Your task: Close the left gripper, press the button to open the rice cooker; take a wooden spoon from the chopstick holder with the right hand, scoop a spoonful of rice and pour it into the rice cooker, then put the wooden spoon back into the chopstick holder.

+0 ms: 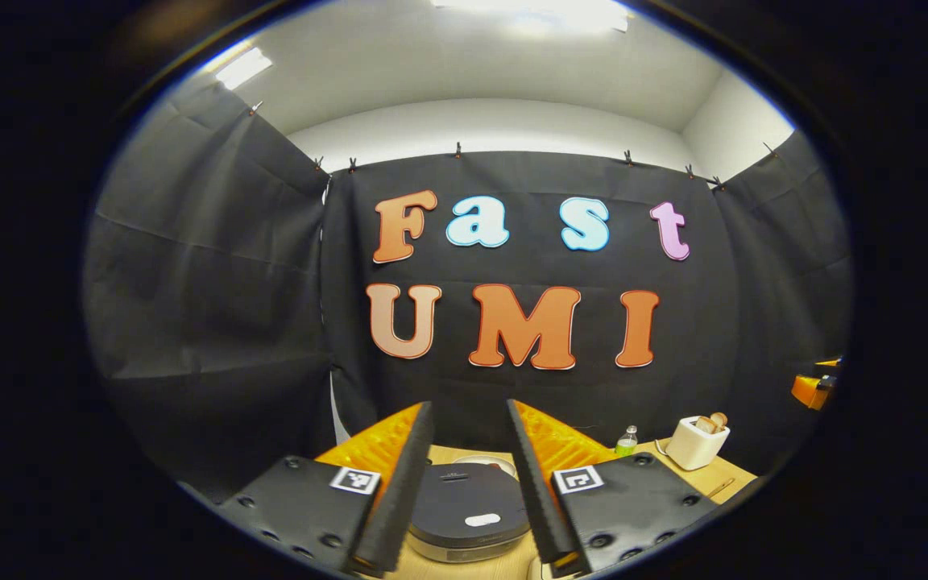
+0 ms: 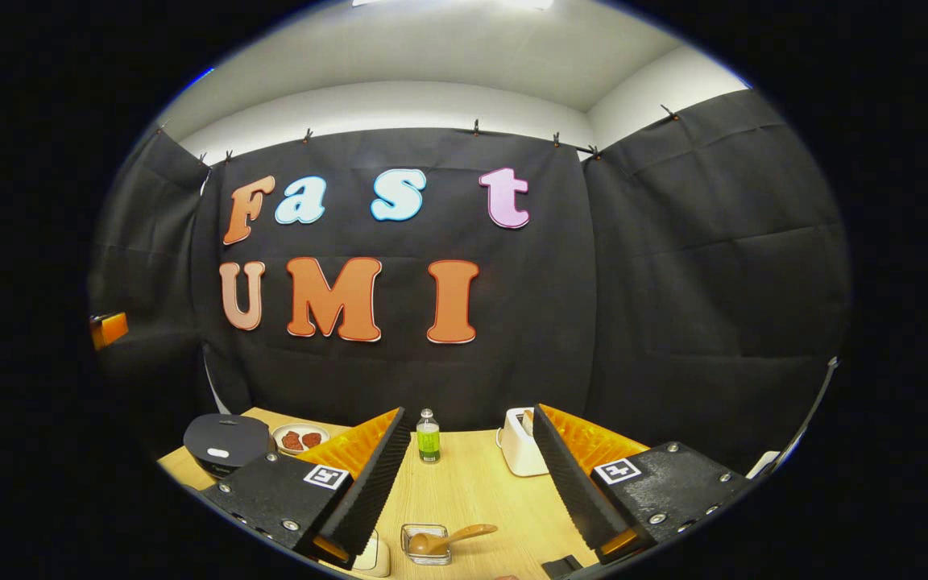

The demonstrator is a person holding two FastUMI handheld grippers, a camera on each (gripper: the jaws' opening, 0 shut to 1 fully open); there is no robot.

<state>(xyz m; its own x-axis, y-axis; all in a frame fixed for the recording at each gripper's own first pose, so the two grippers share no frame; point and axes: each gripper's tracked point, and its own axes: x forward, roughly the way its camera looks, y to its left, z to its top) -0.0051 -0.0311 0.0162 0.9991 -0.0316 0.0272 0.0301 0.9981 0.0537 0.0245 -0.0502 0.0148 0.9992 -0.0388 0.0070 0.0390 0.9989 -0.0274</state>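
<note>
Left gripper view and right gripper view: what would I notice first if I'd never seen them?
Probably the dark round rice cooker, lid closed, sitting between the left gripper's wide-apart fingers. In the right gripper view, a wooden spoon lies across a small clear dish at the near table edge, with a green bottle and a white holder farther back.

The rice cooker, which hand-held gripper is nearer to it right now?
Left. The left hand-held gripper hangs open over the rice cooker; the right hand-held gripper sits off to the cooker's right.
</note>
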